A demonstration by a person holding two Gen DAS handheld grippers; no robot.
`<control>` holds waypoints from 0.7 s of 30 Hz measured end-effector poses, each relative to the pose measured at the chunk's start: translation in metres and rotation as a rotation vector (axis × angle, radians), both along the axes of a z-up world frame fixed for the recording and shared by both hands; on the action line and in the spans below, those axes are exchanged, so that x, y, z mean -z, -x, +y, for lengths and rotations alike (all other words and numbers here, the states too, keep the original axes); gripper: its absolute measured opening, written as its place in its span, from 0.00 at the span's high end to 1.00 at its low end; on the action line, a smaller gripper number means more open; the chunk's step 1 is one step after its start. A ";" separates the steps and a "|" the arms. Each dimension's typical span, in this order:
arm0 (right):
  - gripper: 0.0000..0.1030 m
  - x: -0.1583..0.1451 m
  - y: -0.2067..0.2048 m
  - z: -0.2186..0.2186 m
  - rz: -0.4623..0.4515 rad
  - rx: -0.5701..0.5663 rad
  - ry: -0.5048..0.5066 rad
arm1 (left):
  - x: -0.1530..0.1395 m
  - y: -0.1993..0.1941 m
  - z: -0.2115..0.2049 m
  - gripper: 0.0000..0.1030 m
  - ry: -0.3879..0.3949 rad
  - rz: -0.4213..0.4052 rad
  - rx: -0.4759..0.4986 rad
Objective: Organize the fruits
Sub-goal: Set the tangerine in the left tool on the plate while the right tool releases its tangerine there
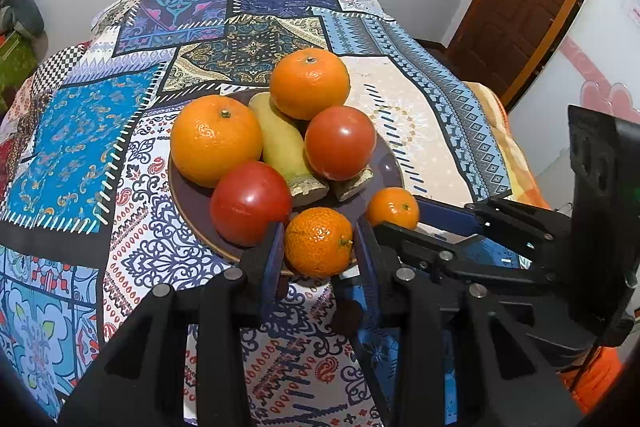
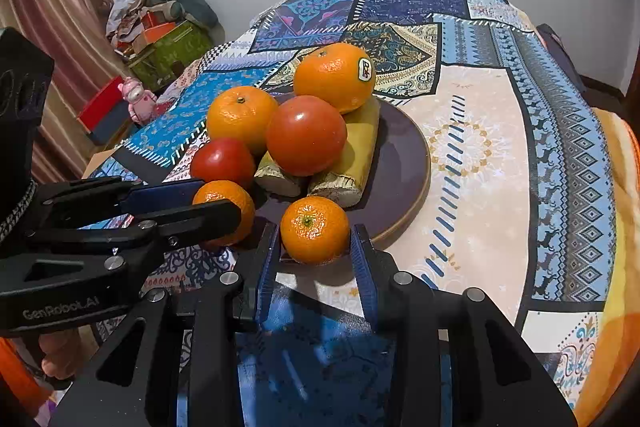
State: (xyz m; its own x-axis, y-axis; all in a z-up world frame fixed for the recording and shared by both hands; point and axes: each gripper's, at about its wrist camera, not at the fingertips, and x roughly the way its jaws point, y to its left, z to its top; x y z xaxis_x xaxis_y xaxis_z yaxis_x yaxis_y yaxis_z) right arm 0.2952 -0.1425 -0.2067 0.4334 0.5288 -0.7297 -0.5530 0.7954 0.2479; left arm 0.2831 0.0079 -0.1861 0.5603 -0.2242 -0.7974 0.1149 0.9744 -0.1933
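Left wrist view, left to right: we see two large oranges (image 1: 216, 140), two tomatoes (image 1: 251, 202) and two bananas (image 1: 282, 143) piled on the plate (image 1: 390, 167), long axes running away from us, cut stems nearest. Our left gripper (image 1: 319, 241) pinches one mandarin (image 1: 319, 242), our right gripper (image 2: 315, 231) another (image 2: 315, 230), both at the near rim; we judge only these remain to place

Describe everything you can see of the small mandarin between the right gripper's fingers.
The small mandarin is round, bright orange, with dimpled glossy peel and a green stem scar facing the camera. It sits at the near rim of the dark plate, clamped between the blue pads of the right gripper. It stands apart from the banana stubs behind it. Its underside is hidden.
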 end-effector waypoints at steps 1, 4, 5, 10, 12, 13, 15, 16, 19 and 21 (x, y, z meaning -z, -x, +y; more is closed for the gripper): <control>0.68 0.001 -0.001 0.000 0.005 -0.001 -0.001 | 0.000 0.000 0.000 0.65 0.001 0.000 0.001; 0.68 0.003 -0.002 -0.001 0.014 0.000 -0.009 | 0.002 0.000 0.000 0.65 0.011 0.004 0.003; 0.68 0.003 -0.002 -0.001 0.017 0.000 -0.011 | 0.002 0.000 0.000 0.66 0.012 0.005 0.001; 0.65 0.005 -0.004 0.000 0.031 0.006 0.001 | 0.002 0.000 0.000 0.65 0.012 0.010 -0.005; 0.65 0.005 -0.003 0.000 0.029 0.005 0.003 | 0.003 0.001 -0.001 0.65 0.004 0.011 -0.007; 0.65 0.005 -0.003 -0.001 0.031 0.002 0.001 | 0.003 0.001 -0.001 0.66 0.001 0.011 -0.007; 0.65 0.005 -0.002 -0.001 0.032 0.001 0.003 | 0.003 0.002 0.000 0.65 0.000 0.015 -0.010; 0.65 0.005 -0.001 0.000 0.030 -0.001 0.005 | 0.003 0.003 0.000 0.65 0.001 0.016 -0.011; 0.65 0.002 0.002 0.000 0.023 -0.005 0.004 | 0.000 0.008 0.002 0.65 -0.003 0.007 -0.014; 0.65 -0.001 0.005 0.000 0.019 -0.005 0.003 | -0.005 0.012 0.004 0.65 -0.001 -0.002 -0.016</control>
